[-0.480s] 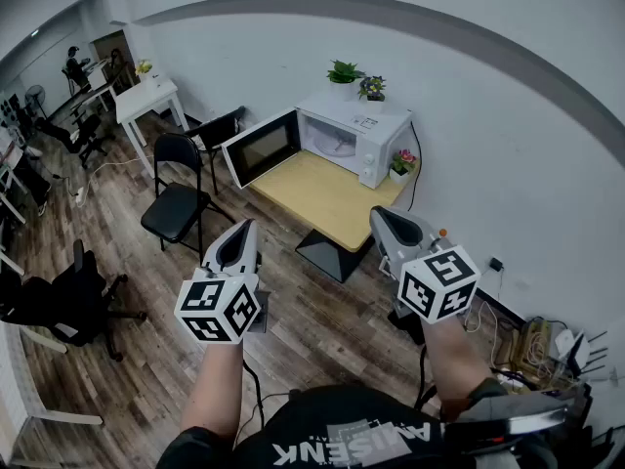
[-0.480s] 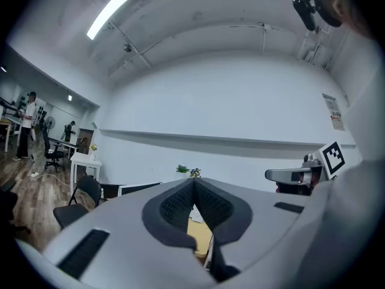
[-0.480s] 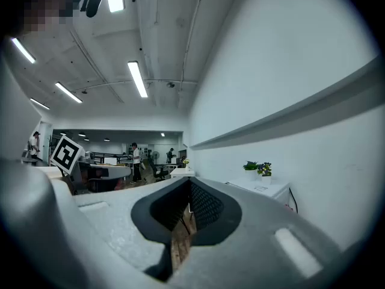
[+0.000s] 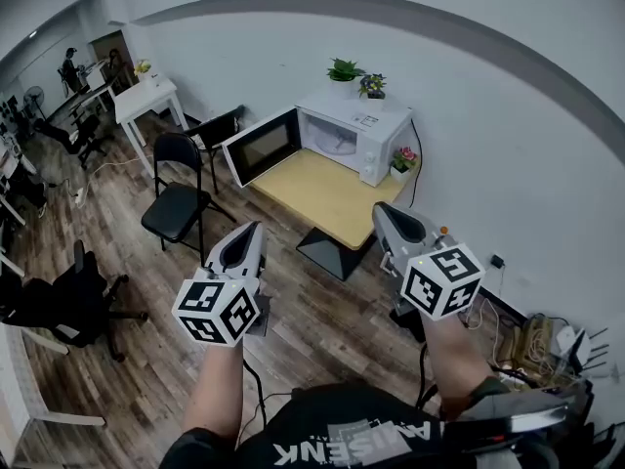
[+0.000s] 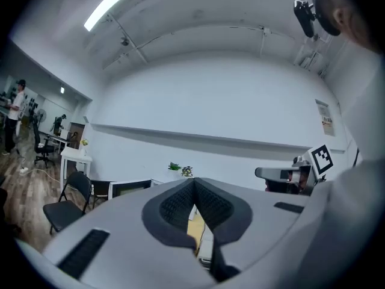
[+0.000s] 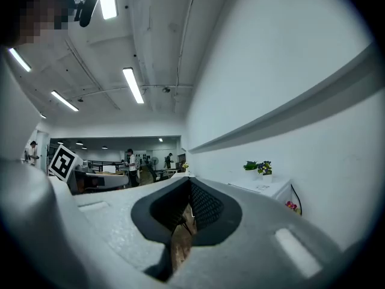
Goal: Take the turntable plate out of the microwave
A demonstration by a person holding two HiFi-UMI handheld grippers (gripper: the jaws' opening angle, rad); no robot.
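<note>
**Office room sitting quiet, nothing really changing yet**

Wood floor [image 4: 117, 360] is taking up most of the head view, with the white wall [image 4: 488, 115] curving round from 12 to 3 o'clock. Yellow-topped table [image 4: 322, 203] is sitting against that wall at about 12 o'clock from the person. A black chair [image 4: 179, 203] is standing off at 10 o'clock.

The microwave [image 4: 381, 135] is sitting at the far end of the table, and its door [image 4: 260, 148] is hanging wide open toward 9 o'clock. So the cavity is already showing.

The left gripper [image 4: 252, 227] is hovering at 7 o'clock in the frame and the right gripper [image 4: 381, 211] at 5 o'clock. Both are pointing out level toward the table. Each one's own view is showing the jaws pressed fully together with nothing between them, left [image 5: 194, 182] and right [image 6: 189, 185] alike.

The turntable plate [image 4: 337, 146] is looking like a pale disc lying inside the cavity, though it's small from here.

Compared with half a second back, the two grippers are only drifting a hair and everything else is staying put. They're hanging well short of the table.

My read is that the reach isn't starting yet. The jaws are going to need opening before either one goes into that cavity.
</note>
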